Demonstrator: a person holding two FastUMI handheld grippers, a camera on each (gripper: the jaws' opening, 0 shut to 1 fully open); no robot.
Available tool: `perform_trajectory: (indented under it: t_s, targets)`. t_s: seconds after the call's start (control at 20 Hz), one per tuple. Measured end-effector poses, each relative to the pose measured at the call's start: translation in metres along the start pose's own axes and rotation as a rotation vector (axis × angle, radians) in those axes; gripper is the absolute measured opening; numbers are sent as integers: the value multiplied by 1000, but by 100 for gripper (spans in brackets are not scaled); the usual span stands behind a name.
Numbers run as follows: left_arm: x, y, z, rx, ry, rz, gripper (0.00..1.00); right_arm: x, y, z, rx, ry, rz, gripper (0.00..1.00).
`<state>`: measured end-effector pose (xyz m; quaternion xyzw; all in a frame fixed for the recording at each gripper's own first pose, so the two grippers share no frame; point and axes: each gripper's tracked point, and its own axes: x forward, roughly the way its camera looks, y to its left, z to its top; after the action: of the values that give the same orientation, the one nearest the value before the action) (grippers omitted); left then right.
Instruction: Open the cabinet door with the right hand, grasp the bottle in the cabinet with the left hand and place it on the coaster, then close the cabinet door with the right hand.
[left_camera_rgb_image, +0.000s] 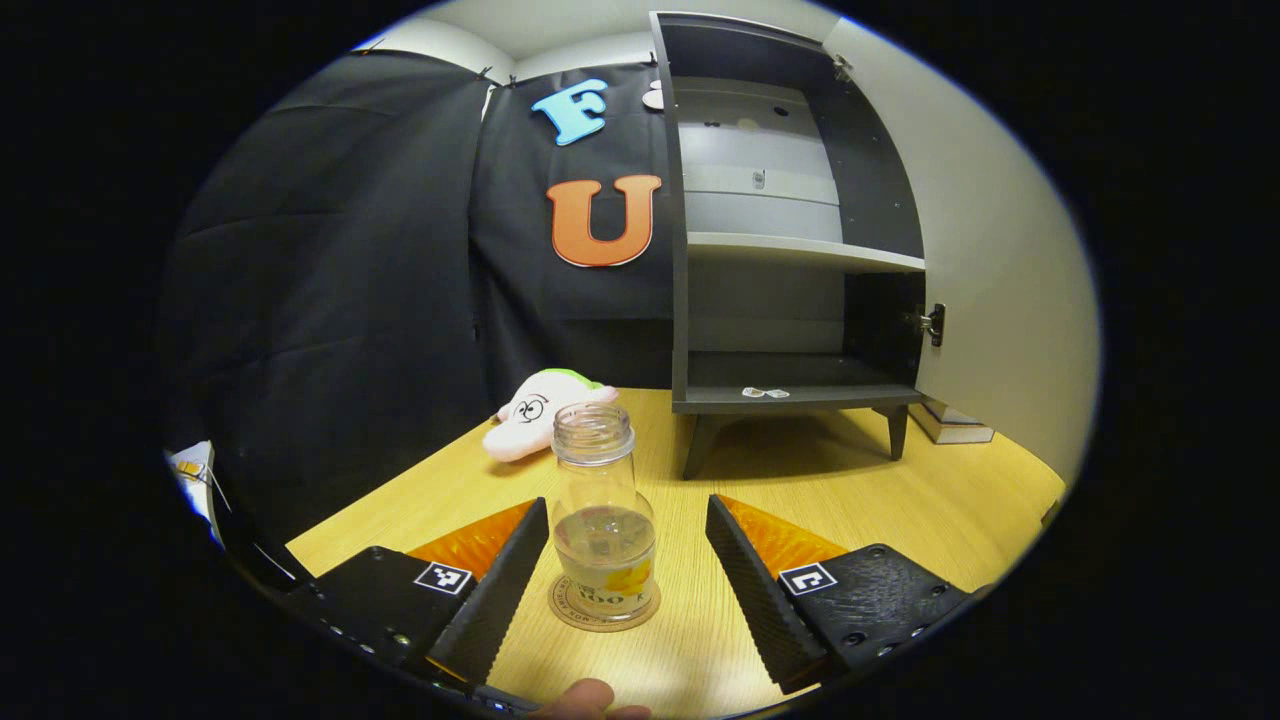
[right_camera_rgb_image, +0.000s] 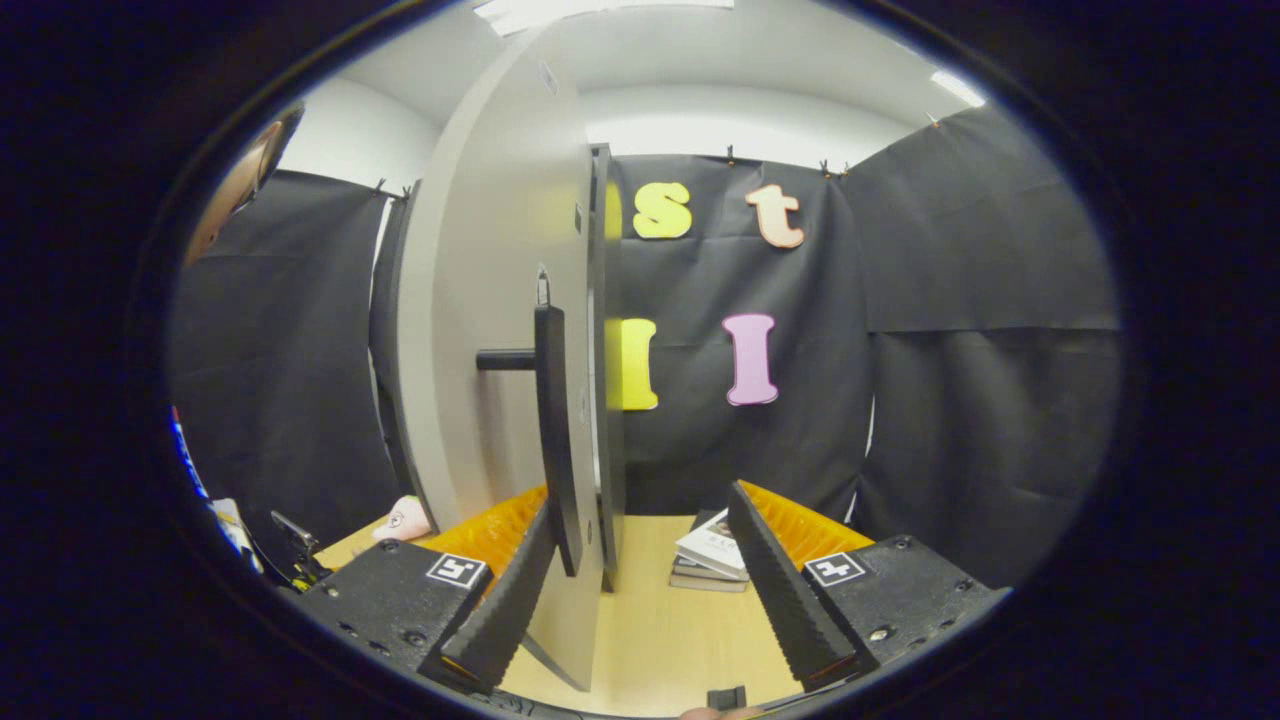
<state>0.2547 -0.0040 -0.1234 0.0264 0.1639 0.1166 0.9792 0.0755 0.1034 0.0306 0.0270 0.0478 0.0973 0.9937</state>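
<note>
Behind the door's handle (right_camera_rgb_image: 553, 430), the cabinet (right_camera_rgb_image: 603, 370) interior is hidden.

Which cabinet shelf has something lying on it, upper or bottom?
The bottom shelf: a small white item lies near its front edge. The upper shelf shows nothing on its visible surface. The bottle stands outside, on the coaster.

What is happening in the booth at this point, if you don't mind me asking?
A person holds a gripper in each hand. The bottle already stands on the coaster on the table, between the open fingers of the left gripper, which do not press on it. The cabinet is open. The right gripper is open at the door, its handle between its fingers.
</note>
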Motion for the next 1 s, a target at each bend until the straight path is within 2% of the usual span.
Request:
perform_trajectory:
  t_s: [0.2,0.35,0.4,0.5,0.6,0.7,0.75,0.85,0.95,1.0]
  targets:
    - [-11,15,16,38,-35,29,96,-21,-8,-41,18,123,-31,100]
    - [-14,21,38,54,-68,39,95,-31,-21,-51,44,112,-62,100]
    - [-15,11,47,36,-68,-1,95,-31,-23,-57,71,116,-53,100]
    - [-25,-4,83,28,-140,-46,95,-25,-22,-67,126,139,-2,100]
    - [-24,-22,124,31,-238,-107,95,-16,-28,-55,165,108,30,100]
    - [-18,-34,150,49,-288,-131,95,-1,-36,-39,191,63,63,100]
    - [-18,-44,155,52,-279,-159,95,4,-34,-30,208,43,98,100]
    - [-25,-62,154,46,-239,-232,95,15,-21,-11,235,19,227,100]
    - [-29,-76,161,20,-263,-273,95,15,-8,-5,245,41,369,100]
    - [-27,-82,160,8,-256,-281,96,15,-8,-2,238,49,409,100]
